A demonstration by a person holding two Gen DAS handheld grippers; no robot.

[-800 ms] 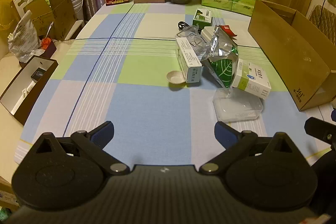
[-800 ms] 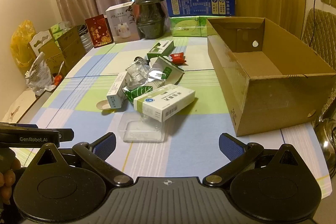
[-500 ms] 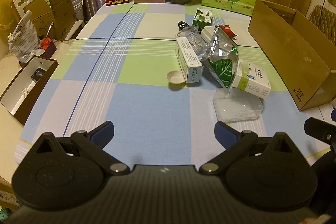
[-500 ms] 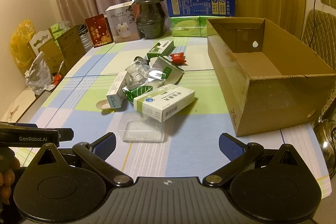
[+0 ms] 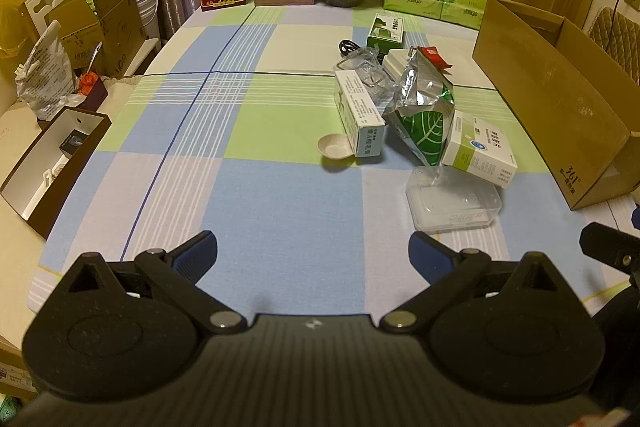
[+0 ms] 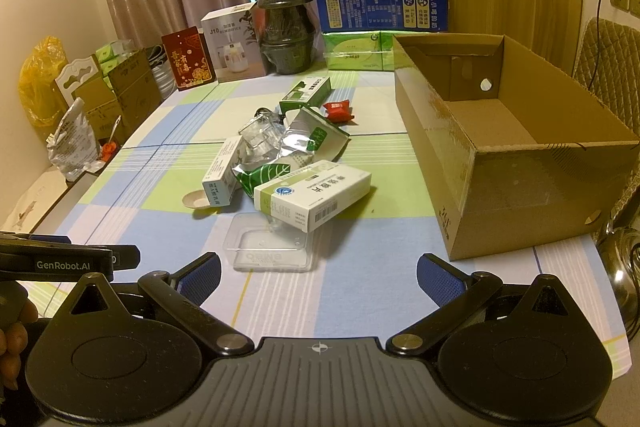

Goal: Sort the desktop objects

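The left gripper and right gripper both hang over the near edge of the checked tablecloth with jaws spread wide and nothing between them. Ahead lies the clutter: a clear plastic tray nearest, a white medicine box leaning on it, a foil pouch and what looks like a small dish. The cardboard box stands empty, so sorting has not begun; next comes reaching for one item

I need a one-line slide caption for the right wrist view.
Open right tool above checked tablecloth, facing clear plastic tray, white-green medicine box and empty brown cardboard box.
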